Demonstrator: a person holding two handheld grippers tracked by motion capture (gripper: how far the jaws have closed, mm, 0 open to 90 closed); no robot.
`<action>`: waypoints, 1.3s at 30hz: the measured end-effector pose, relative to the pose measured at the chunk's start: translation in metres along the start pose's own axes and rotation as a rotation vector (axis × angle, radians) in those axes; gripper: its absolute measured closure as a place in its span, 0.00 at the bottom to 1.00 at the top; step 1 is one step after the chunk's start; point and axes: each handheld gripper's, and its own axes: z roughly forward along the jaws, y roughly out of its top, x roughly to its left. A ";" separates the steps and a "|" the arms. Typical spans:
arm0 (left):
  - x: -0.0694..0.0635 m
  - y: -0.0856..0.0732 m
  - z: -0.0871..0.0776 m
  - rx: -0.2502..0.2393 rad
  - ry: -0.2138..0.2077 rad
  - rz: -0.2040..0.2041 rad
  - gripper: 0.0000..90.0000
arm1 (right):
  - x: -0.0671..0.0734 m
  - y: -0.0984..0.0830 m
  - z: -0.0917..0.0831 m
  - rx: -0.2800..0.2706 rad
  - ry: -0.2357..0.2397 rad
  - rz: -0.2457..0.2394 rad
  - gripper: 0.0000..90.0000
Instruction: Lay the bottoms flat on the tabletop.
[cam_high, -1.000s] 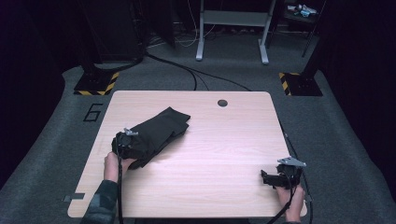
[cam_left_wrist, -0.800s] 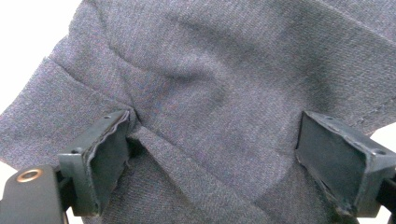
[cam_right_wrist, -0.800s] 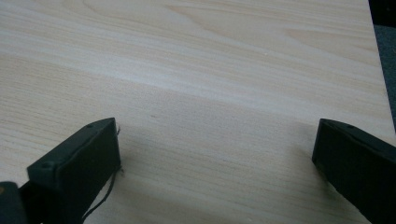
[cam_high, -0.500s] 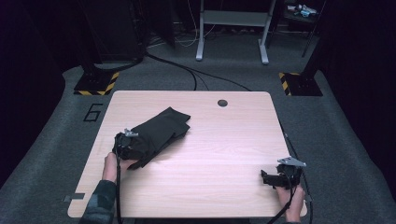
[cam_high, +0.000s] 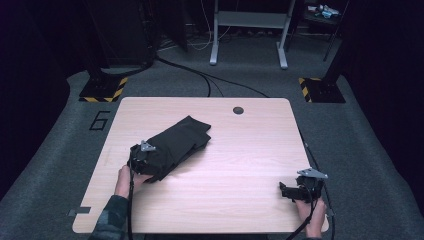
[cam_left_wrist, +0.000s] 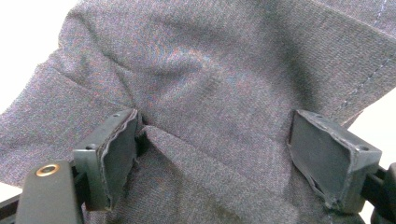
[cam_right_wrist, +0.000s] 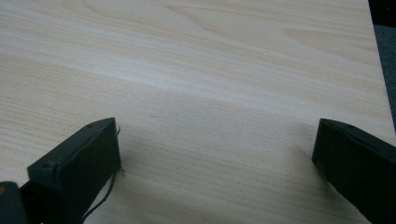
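Pale wood table (cam_high: 240, 165) under dark surroundings: nearest its front edge, the right gripper (cam_high: 290, 190) rests low at the front right corner, jaws spread wide over bare wood with nothing between them. Toward the left side, the left gripper (cam_high: 137, 159) sits on the near end of a folded dark cloth (cam_high: 175, 145), its jaws having just narrowed a little; they stand apart with a raised fold of cloth (cam_left_wrist: 210, 116) between them, one pad (cam_left_wrist: 116, 149) touching it, the other beside it. Behind the table, a cable (cam_high: 200, 75) crosses grey floor (cam_high: 360, 130).
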 end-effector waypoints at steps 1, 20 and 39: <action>-0.002 0.001 0.000 0.001 -0.004 0.008 0.19 | 0.000 0.000 0.000 0.000 0.000 -0.001 0.00; -0.040 0.006 0.004 -0.033 -0.108 0.099 0.19 | 0.000 0.000 0.000 -0.002 0.000 0.001 0.00; -0.072 0.008 0.007 -0.061 -0.228 0.202 0.19 | 0.001 0.000 0.000 -0.003 -0.002 0.009 0.01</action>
